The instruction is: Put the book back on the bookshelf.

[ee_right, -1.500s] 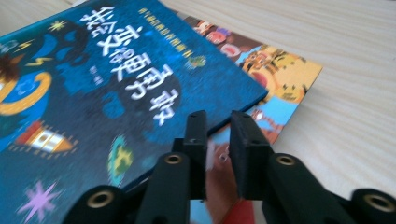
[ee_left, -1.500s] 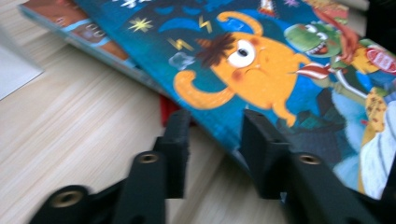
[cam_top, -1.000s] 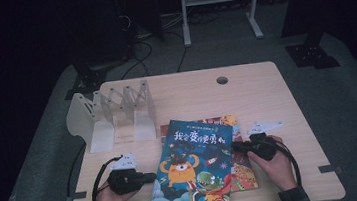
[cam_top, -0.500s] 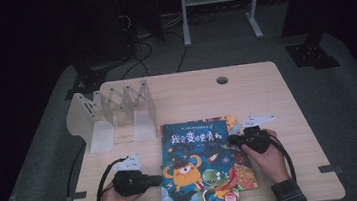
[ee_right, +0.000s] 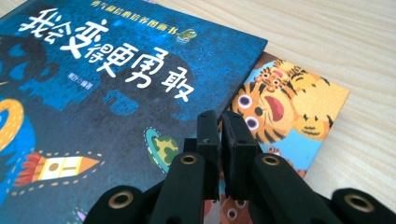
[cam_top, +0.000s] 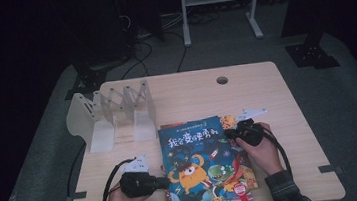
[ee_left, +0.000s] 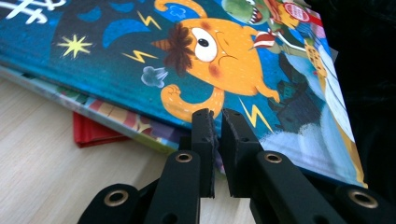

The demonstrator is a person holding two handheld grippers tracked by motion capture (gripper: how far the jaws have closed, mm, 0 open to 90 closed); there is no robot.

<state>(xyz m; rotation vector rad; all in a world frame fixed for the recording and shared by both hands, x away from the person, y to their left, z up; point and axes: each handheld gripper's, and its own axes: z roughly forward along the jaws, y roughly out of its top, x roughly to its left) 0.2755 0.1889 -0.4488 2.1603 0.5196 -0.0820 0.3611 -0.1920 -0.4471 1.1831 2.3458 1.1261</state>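
Books under blue book [cam_top: 201,166] mostly hidden; left tongs [ee_left: 217,122], right tongs [ee_right: 219,125] together, gripping nothing.

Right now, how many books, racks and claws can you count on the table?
Books: 3 (blue monster book on top, tiger book under it, red book at the bottom)
Book racks: 1 (clear rack)
Claws: 2 (left claw, right claw), each held in a hand
Total: 6

Blue book [cam_top: 198,164], orange monster; tiger-print book [ee_right: 299,112] under.
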